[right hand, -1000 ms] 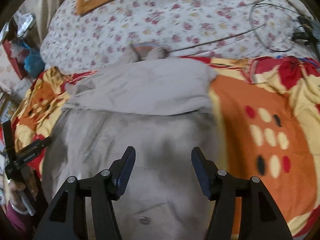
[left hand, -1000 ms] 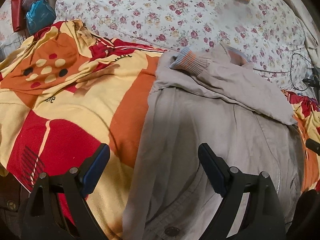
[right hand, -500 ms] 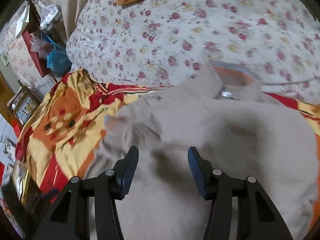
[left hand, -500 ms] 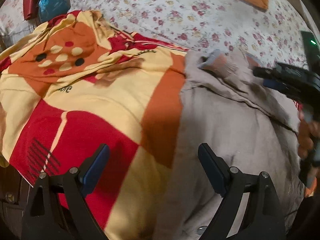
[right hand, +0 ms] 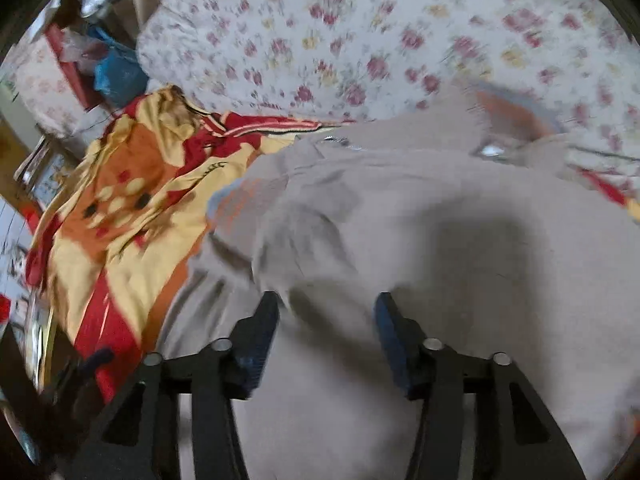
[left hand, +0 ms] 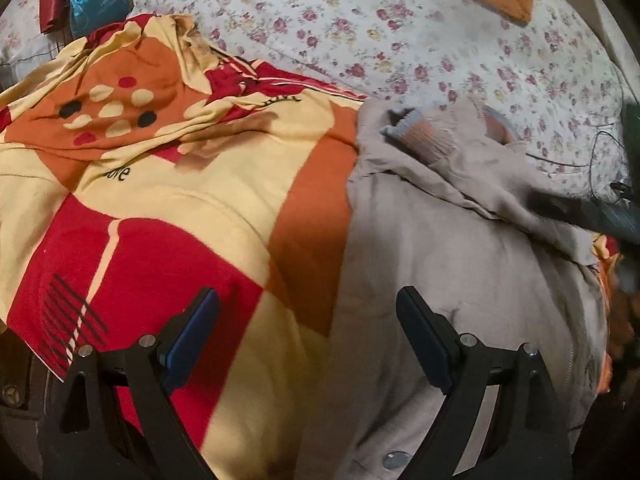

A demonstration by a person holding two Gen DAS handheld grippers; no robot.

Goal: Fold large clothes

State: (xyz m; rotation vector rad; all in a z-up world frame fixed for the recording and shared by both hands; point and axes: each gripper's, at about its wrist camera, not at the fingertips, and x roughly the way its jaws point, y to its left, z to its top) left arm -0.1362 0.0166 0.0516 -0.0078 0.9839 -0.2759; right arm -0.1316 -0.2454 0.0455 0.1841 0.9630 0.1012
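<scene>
With a sleeve folded across the beige jacket [right hand: 460, 240] on the bed, the right claw [right hand: 326, 328] is opening empty above it, while the left claw [left hand: 308, 336] gapes wide, holding nothing, ready for the hem.

A lived-in home bedroom was shown. Beyond the jaws a bed was spread with a floral quilt [left hand: 400, 36], and a red, orange and yellow blanket [left hand: 168, 208] was laid under them. Plastic bags [right hand: 116, 72] and household clutter were piled beside the bed, far left of the jaws.
</scene>
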